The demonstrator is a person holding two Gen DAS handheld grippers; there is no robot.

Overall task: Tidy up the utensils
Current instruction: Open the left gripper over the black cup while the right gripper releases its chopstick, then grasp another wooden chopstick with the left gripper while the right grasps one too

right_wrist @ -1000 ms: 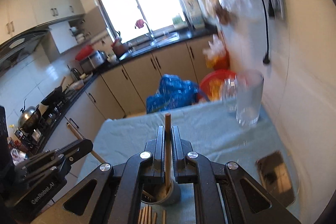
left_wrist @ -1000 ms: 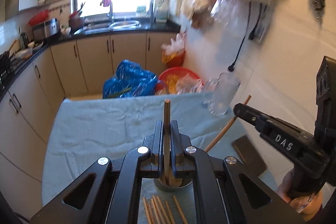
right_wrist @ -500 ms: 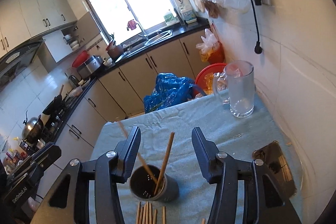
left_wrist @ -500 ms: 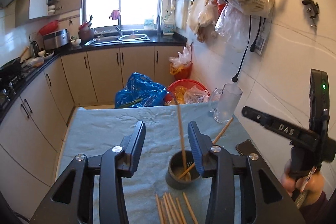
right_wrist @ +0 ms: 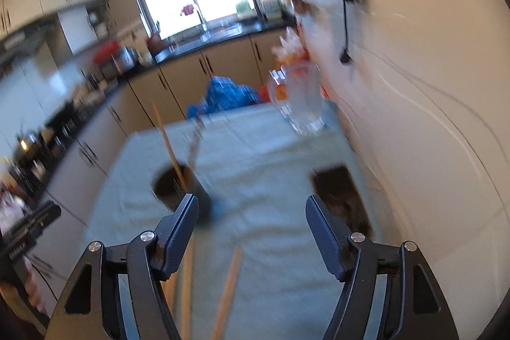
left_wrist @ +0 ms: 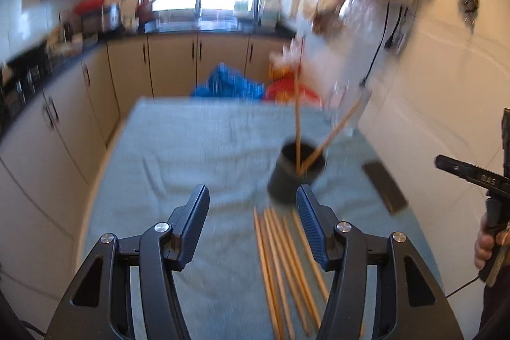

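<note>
My left gripper [left_wrist: 253, 212] stands released over the near part of the table [left_wrist: 178, 148]; its jaws have just been opening and nothing is pressed between them. Under its right finger a loose bundle of chopsticks [left_wrist: 283, 263] lies flat on the grey-blue cloth, running from the near edge toward the holder. My right gripper [right_wrist: 250, 219] is likewise unclenched, its jaws having just been spreading, with only bare cloth and the ends of two loose chopsticks [right_wrist: 229, 285] between the fingers.

Just beyond the loose bundle, the dark round holder [left_wrist: 295, 172] stands upright on the cloth, right of the table's middle. Two chopsticks [left_wrist: 298, 104] stand in it, one near upright, the other leaning toward the wall side. In the right wrist view the holder sits just past my left finger there.

A dark phone [left_wrist: 384, 187] lies flat near the table's right edge, beside the wall. At the far right corner stands a clear glass mug [right_wrist: 299, 97]. Past the far edge a blue bag [left_wrist: 228, 83] sits on the floor, blurred.
</note>
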